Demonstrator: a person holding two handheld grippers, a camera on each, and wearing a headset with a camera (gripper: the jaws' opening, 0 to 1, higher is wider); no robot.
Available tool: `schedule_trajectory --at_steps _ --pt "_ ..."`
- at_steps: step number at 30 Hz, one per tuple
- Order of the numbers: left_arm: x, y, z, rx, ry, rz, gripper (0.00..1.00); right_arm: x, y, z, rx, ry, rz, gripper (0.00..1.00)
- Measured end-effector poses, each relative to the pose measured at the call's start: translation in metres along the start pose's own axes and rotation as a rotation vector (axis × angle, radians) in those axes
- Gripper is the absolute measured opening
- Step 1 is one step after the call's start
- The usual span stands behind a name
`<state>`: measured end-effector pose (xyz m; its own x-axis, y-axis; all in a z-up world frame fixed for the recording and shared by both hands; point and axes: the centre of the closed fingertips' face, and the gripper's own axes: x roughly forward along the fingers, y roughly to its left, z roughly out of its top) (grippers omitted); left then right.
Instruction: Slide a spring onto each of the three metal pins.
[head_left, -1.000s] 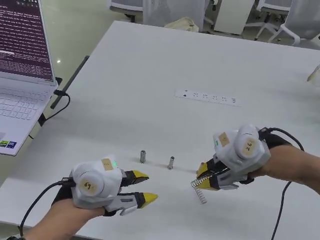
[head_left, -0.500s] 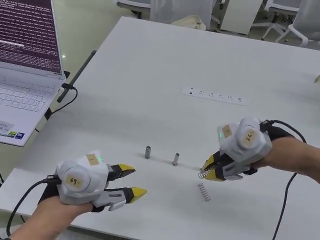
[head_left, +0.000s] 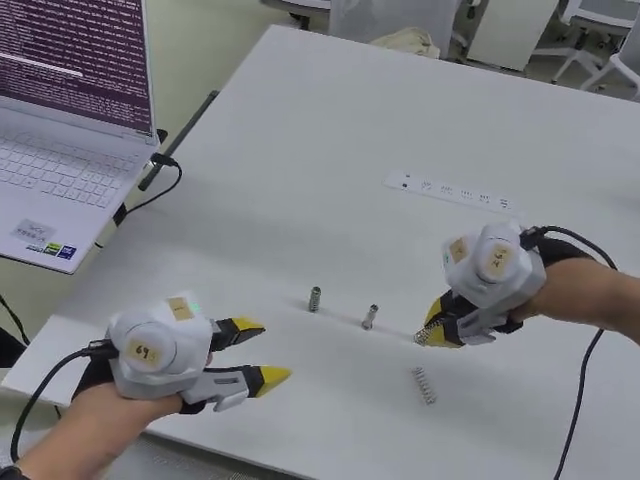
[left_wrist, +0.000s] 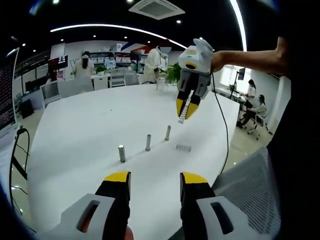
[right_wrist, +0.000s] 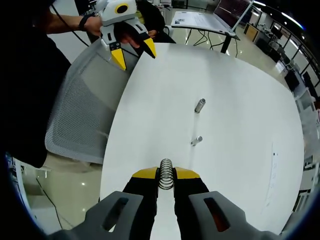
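One of the three pins looks finished to me. The ribbed pin (left_wrist: 121, 153), farthest from my right gripper (left_wrist: 184, 112), has a coiled outline that I read as a spring seated on it, though it is too small to be sure. The middle pin (left_wrist: 148, 142) and the nearest pin (left_wrist: 168, 132) look smooth and bare.

My right gripper is closed on the held spring (right_wrist: 165, 174), pinched across its coils between the yellow tips. The spring's free end points ahead of the tips and down toward the desk (head_left: 300, 180). In the left gripper view that free end hangs just above and beside the nearest pin, not yet over it.

The loose spring (head_left: 425, 385) lies flat on the desk just beside my right gripper, on the side toward me, and touches nothing. My left gripper (head_left: 262, 350) has its jaws wide apart with nothing between them. It hovers at the desk edge, well apart from the pins, which stand ahead of its tips.

I judge the task about a third done, with two springs left to place: the one I hold and the one lying loose. The step in hand is lining the held spring's bore up over the nearest pin. A small sideways miss there would let the spring skid off the pin's tip.
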<state>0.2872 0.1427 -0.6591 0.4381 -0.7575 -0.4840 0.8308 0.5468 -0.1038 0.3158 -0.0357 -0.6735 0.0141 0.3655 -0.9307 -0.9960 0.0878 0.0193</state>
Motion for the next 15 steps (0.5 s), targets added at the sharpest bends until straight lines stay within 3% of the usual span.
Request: schedule_trajectory --at_steps 15 --pt "-0.014 0.02 -0.004 -0.034 -0.01 0.061 0.41 0.012 -0.031 0.012 -0.036 0.05 0.017 0.09"
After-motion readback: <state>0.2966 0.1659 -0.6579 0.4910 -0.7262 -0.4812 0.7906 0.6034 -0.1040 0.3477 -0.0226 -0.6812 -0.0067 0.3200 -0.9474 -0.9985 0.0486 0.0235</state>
